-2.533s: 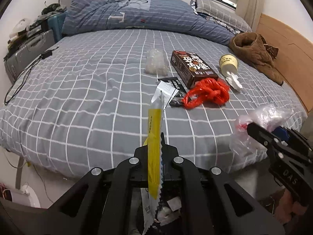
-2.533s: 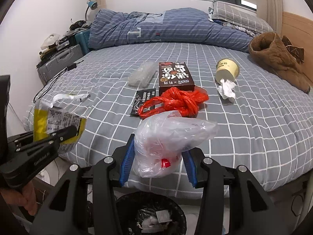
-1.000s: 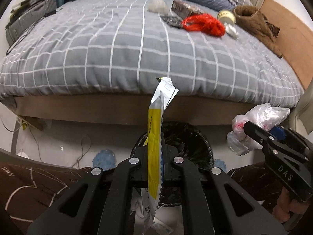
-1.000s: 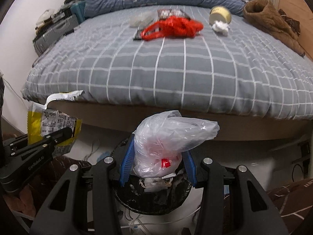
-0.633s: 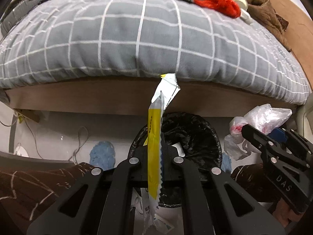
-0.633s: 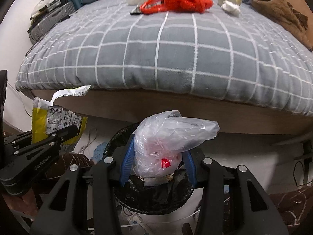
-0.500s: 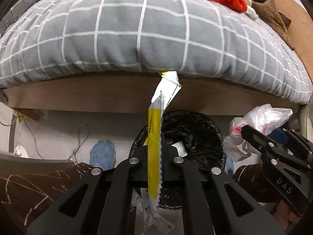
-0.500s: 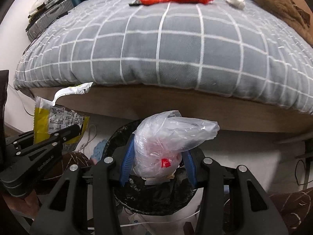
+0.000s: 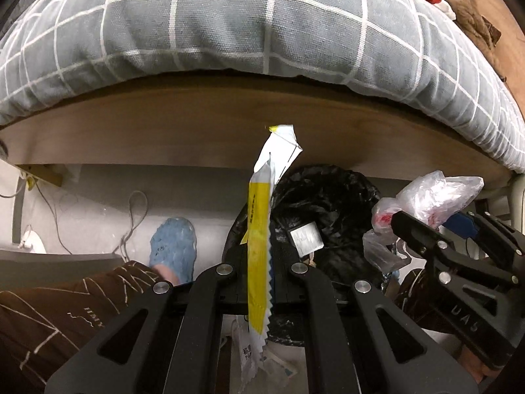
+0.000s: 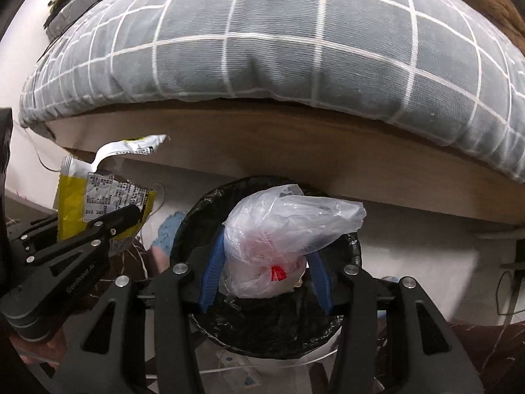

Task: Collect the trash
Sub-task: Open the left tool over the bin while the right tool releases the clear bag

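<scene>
Yellow-and-white snack wrapper [image 9: 259, 246] clamped upright in left gripper [image 9: 259, 282], torn end up; crumpled clear plastic bag [image 10: 279, 239] pinched by right gripper [image 10: 265, 275] above black-lined round bin [image 10: 347, 308].

— What fills the top of the scene?
— A bed [image 9: 229, 32] under a grey sheet with a white grid, its mattress bulging over a wooden bed frame [image 9: 164, 121] that runs the full width below it.

— And on the far corner of the bed?
— A brown garment [image 9: 472, 16], crumpled near the edge; the right wrist view catches it too, at its upper right.

— What about the floor?
— A pale floor with a thin white cable [image 9: 131, 216] looping across it. A foot in a blue slipper [image 9: 173, 249] stands beside that cable, and above it a leg in brown trousers [image 9: 65, 315] with pale line markings.
</scene>
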